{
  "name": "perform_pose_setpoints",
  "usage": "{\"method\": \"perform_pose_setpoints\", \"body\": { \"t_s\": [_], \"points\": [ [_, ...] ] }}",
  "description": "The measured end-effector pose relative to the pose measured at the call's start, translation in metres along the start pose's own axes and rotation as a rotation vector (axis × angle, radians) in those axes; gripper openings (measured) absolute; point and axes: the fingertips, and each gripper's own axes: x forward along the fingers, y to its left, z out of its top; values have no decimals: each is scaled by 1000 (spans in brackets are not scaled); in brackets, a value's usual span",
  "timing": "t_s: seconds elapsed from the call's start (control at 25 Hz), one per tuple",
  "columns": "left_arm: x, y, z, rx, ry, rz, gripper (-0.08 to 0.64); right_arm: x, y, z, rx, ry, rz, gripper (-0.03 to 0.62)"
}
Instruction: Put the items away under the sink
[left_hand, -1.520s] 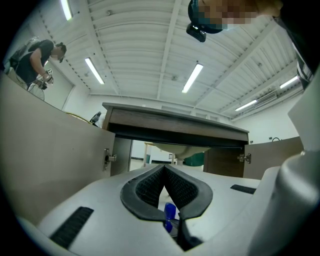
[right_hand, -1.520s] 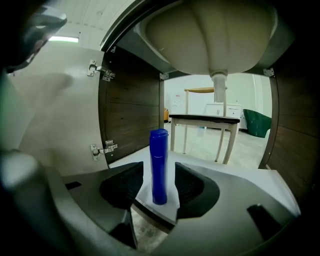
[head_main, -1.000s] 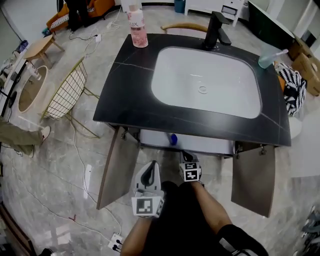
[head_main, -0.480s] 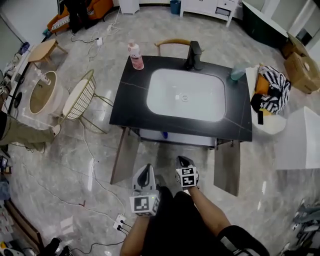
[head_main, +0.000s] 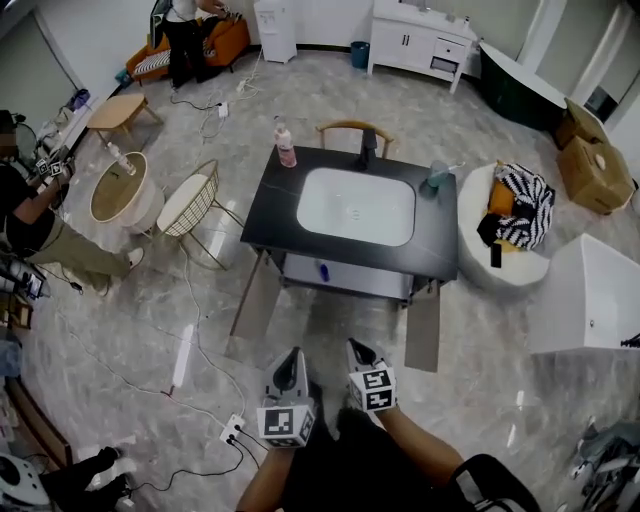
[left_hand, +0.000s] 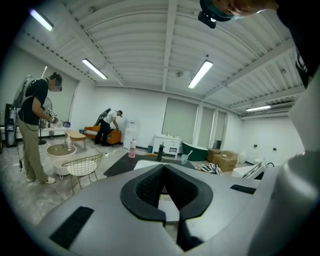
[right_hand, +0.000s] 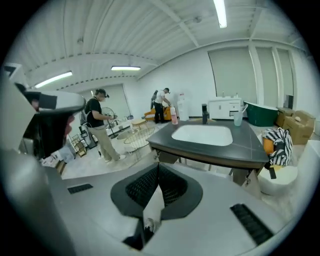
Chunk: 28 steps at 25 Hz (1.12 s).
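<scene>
The left gripper (head_main: 292, 356) and right gripper (head_main: 357, 349) both have their fingers pressed together on nothing, well apart from the desk (head_main: 268, 208) straight ahead. The pink bottle (head_main: 286, 147) stands upright at its far left corner, nearer the left gripper. The cup (head_main: 437, 177) stands far right.

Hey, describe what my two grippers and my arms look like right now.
The left gripper and right gripper are grey, wedge-shaped bodies narrowing to tongs lined with black ribbed pads. Each carries a white cube printed with black square markers. The person wears black clothing.
</scene>
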Motion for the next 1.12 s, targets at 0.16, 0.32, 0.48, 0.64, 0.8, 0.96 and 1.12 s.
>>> {"method": "perform_pose_setpoints", "body": {
  "t_s": [0.16,0.32,0.48,0.64,0.8,0.96,1.12],
  "points": [
    [-45,-29,23,2,-37,-29,17,-75,28,31,-10,-102,22,11],
    [-71,-38,35,10,-95,-60,17,-127,48,51,-27,-197,0,11],
    [-84,-32,49,93,-127,-98,17,-155,70,60,-22,-249,-33,11],
    [-93,-11,46,23,-127,-74,17,-157,90,65,-36,-270,-35,9],
    [-94,1,44,32,-120,-79,17,-151,101,73,-71,-293,-29,9],
    [-95,4,47,45,-132,-88,17,-151,103,80,-78,-305,-38,9],
    [-93,8,46,25,-137,-88,17,-148,103,80,-76,-303,-47,9]
  ]
}}
